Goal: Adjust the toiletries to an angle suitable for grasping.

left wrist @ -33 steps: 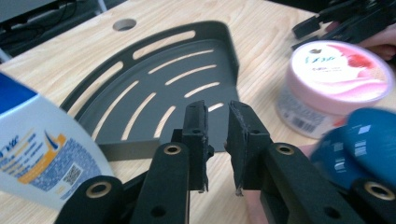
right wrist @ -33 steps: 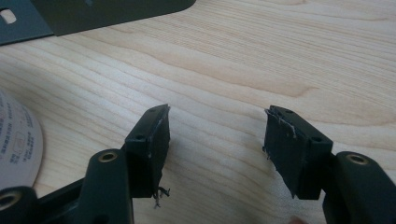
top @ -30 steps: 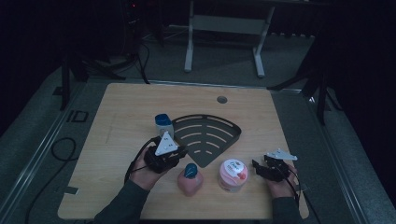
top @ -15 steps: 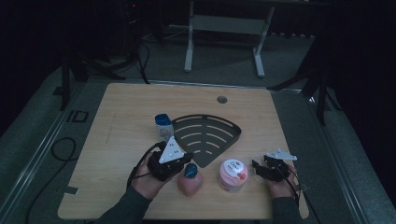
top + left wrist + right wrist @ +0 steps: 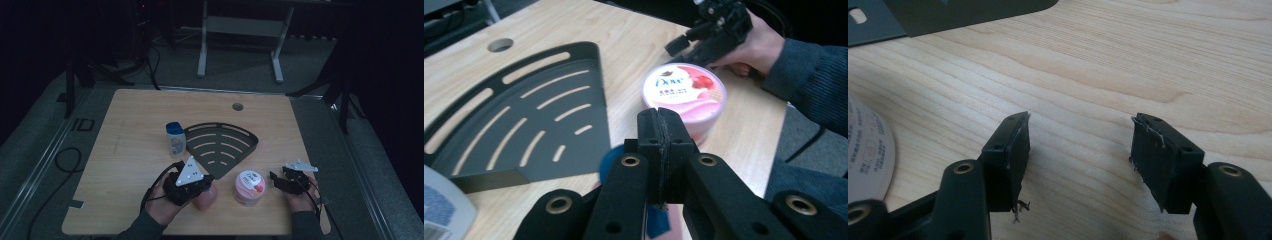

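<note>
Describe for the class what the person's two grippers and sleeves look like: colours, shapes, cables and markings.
Both grippers are black, each with two flat black jaws on arms fastened by brass-coloured rivets. The left gripper and the right gripper each carry a grey three-cornered plate on top and trail a black cable. The sleeves are dark and finely ribbed.

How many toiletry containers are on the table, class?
3: a blue-capped bottle left of the black rack; a pink bottle under the left gripper; a pink Dove tub right of it. None seems hidden.
</note>
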Tool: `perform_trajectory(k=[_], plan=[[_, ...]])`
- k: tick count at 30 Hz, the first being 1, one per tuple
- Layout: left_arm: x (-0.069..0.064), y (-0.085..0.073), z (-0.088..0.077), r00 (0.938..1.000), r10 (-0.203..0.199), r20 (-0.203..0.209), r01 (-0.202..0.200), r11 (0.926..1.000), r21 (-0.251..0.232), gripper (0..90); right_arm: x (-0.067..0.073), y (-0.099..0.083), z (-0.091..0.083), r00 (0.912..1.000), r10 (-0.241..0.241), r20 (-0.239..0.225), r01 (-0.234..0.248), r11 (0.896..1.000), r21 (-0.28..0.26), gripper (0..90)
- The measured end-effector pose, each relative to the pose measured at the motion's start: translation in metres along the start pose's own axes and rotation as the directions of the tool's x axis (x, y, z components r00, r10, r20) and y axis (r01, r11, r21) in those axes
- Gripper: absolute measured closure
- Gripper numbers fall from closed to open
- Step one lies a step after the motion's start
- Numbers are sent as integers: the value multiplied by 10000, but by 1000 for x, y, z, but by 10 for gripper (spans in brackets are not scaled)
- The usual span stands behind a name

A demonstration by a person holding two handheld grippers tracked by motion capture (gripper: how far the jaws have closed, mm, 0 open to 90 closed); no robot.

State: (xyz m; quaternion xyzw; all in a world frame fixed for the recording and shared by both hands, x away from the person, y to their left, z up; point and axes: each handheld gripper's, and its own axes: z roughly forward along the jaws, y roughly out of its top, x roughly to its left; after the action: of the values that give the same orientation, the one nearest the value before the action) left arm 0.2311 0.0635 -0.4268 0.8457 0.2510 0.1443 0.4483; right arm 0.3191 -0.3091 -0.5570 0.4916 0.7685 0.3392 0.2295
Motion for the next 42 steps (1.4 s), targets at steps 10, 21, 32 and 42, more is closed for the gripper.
perform_trajectory(k=[10, 21, 32, 42], plan=[[-12, -7, 4, 9996, 10, 298, -14, 9999, 108, 891, 0, 0, 0, 10000, 20, -5, -20, 10000, -7, 399], [-22, -21, 14, 9997, 35, 221, -43, 9994, 350, 892, 0, 0, -1, 10000, 12, 15, -12, 10000, -25, 399], [-29, -36, 27, 9994, 359, -27, -357, 9973, 642, 892, -1, 0, -1, 10000, 24, 16, -24, 10000, -50, 398], [-31, -42, 33, 9958, 784, -473, -738, 9930, 918, 893, -1, 0, -1, 10000, 12, 18, -12, 10000, -50, 398]])
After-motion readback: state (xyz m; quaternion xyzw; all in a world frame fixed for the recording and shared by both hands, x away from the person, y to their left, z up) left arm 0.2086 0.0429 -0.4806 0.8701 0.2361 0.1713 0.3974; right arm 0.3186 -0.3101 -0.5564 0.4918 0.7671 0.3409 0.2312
